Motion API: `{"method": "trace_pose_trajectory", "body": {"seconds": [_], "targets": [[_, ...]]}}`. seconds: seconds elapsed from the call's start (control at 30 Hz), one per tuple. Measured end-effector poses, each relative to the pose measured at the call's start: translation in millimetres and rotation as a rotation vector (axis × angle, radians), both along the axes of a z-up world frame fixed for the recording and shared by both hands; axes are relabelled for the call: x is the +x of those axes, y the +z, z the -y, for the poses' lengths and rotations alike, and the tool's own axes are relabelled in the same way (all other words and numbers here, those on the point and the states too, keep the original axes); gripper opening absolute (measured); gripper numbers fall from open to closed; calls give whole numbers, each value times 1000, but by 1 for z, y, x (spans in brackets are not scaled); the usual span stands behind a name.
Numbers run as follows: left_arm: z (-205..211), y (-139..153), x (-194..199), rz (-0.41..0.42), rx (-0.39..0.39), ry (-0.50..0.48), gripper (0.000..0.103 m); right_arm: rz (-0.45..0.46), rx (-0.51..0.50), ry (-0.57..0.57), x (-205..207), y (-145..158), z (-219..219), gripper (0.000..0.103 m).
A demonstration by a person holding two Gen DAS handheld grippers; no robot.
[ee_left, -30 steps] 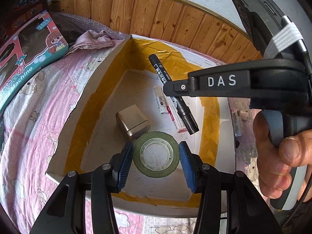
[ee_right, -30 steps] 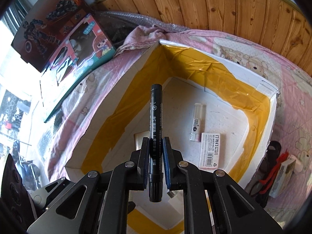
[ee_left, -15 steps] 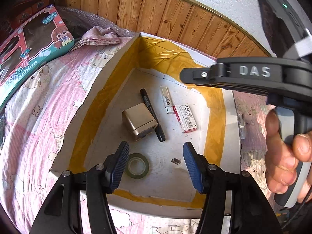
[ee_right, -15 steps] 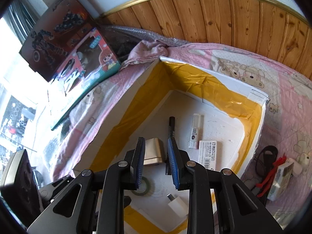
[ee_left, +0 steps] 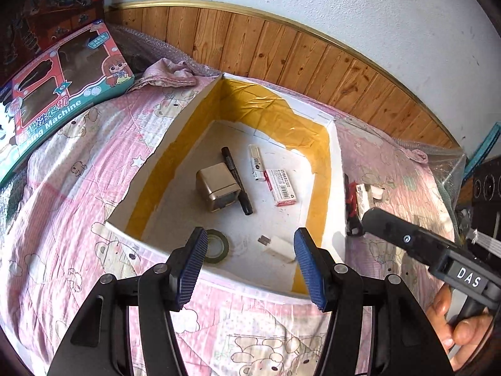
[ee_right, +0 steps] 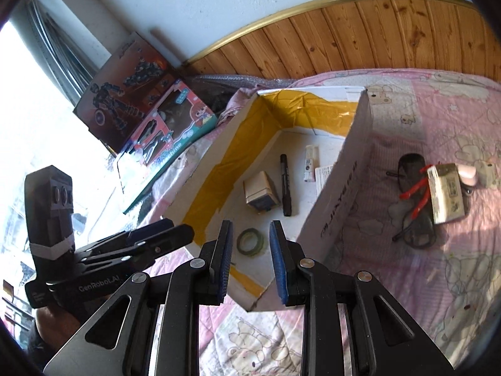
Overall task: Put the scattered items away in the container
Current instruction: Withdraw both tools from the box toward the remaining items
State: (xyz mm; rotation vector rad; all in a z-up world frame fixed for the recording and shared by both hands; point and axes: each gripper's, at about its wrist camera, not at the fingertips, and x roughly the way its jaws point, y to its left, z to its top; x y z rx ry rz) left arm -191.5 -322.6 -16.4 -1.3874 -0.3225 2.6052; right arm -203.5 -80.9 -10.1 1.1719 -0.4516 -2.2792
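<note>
L gripper (ee_left: 250, 263) hovers over the near edge of the box (ee_left: 336, 169) w/ jaws wide apart, nothing held; R gripper (ee_right: 250, 260) sits above the box's near corner, jaws apart too, empty. Inside the box, L to R: tape roll (ee_left: 216, 246) near the front wall, metal cube (ee_left: 217, 186) w/ black marker (ee_left: 236, 180) touching its right side, white tube (ee_left: 256, 163), red-and-white pack (ee_left: 280, 187), small white plug (ee_left: 278, 247) at front right. Outside on the pink blanket (ee_right: 438, 266), right of the box, still loose: dark glasses (ee_right: 413, 219), red strap (ee_right: 416, 188), white carton (ee_right: 446, 192).
</note>
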Motion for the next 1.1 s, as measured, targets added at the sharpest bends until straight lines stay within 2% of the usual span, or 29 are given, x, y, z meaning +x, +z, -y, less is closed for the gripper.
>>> {"method": "trace_pose_trajectory", "body": {"seconds": [0.3, 0.6, 0.8, 1.0, 1.1], "targets": [[-44, 20, 44, -44, 20, -72, 59, 21, -50, -101, 71, -20, -55, 27], [-107, 15, 70, -33, 24, -181, 59, 55, -65, -208, 111, -39, -116, 27], [-155, 7, 64, -21, 19, -260, 59, 56, -71, -279, 117, -37, -152, 27], [-191, -2, 44, -4, 20, -308, 59, 64, -51, -325, 99, -39, -178, 27], [-204, -7, 31, 8, 21, -320, 59, 67, -36, -339, 83, -41, -187, 35]]}}
